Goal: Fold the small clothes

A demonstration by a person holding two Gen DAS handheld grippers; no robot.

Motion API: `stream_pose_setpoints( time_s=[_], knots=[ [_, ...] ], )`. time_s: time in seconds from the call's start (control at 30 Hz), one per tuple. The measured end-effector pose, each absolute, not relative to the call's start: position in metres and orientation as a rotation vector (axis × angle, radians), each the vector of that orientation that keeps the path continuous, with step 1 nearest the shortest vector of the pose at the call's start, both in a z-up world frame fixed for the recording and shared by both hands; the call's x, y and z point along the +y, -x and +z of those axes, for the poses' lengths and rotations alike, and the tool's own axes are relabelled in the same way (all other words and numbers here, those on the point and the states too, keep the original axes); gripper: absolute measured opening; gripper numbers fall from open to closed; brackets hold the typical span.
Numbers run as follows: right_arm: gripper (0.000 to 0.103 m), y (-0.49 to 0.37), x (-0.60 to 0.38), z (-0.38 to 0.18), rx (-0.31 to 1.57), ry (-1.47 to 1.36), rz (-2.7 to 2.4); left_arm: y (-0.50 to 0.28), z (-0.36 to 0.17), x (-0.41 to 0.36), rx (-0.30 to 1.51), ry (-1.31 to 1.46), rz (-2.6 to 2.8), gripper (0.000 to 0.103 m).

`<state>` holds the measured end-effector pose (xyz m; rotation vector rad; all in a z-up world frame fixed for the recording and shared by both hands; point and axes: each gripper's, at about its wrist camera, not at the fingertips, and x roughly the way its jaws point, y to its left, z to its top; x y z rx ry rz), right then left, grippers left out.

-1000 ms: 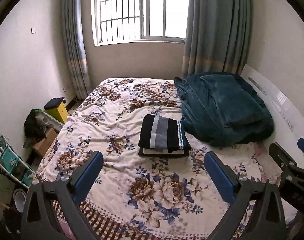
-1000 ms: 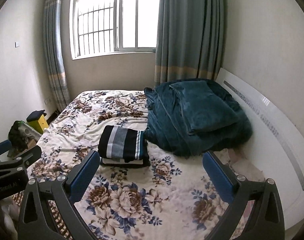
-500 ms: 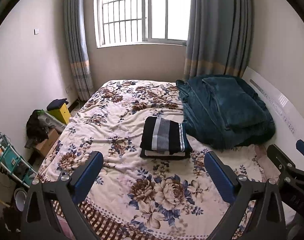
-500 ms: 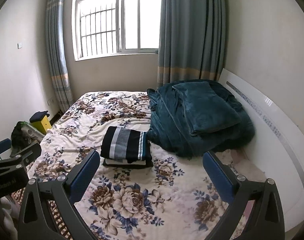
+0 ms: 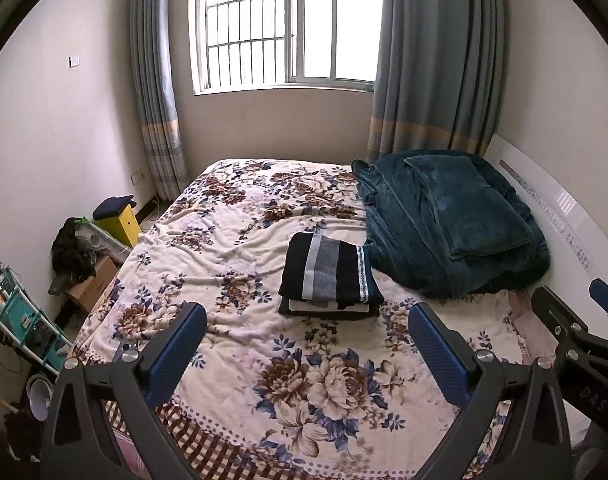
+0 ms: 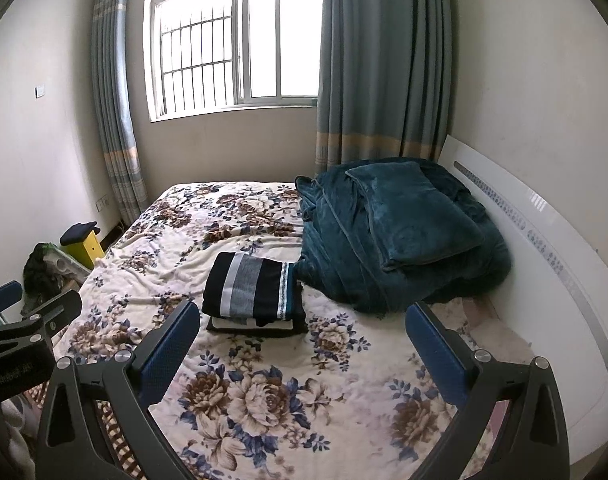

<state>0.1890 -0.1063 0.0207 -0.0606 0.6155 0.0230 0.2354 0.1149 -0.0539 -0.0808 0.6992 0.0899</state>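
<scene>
A folded stack of small clothes [image 5: 329, 278], the top one black with grey and white stripes, lies on the floral bedspread [image 5: 240, 248] in the middle of the bed. It also shows in the right wrist view [image 6: 254, 290]. My left gripper [image 5: 306, 350] is open and empty, held above the near end of the bed, well short of the stack. My right gripper [image 6: 302, 348] is open and empty too, at about the same distance. Each gripper shows at the edge of the other's view.
A heaped teal blanket [image 5: 448, 220] fills the right side of the bed against the white headboard [image 5: 560, 220]. A yellow box [image 5: 122, 222], a cardboard box and a teal rack [image 5: 20, 320] stand on the floor at the left. A window and curtains are behind.
Both grippers have drawn back and tilted up a little, so the bed and the folded stack sit lower in both views. Both stay open and empty.
</scene>
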Motion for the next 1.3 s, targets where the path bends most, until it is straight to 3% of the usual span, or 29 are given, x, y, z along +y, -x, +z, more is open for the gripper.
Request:
stream_pose_setpoints(
  time_s=[1.3],
  knots=[
    [0.103, -0.1959, -0.1002, 0.025, 0.61, 0.061, 0.037, -0.2324, -0.0487, 0.112, 0.691, 0.095, 0.107, 0.103]
  ],
)
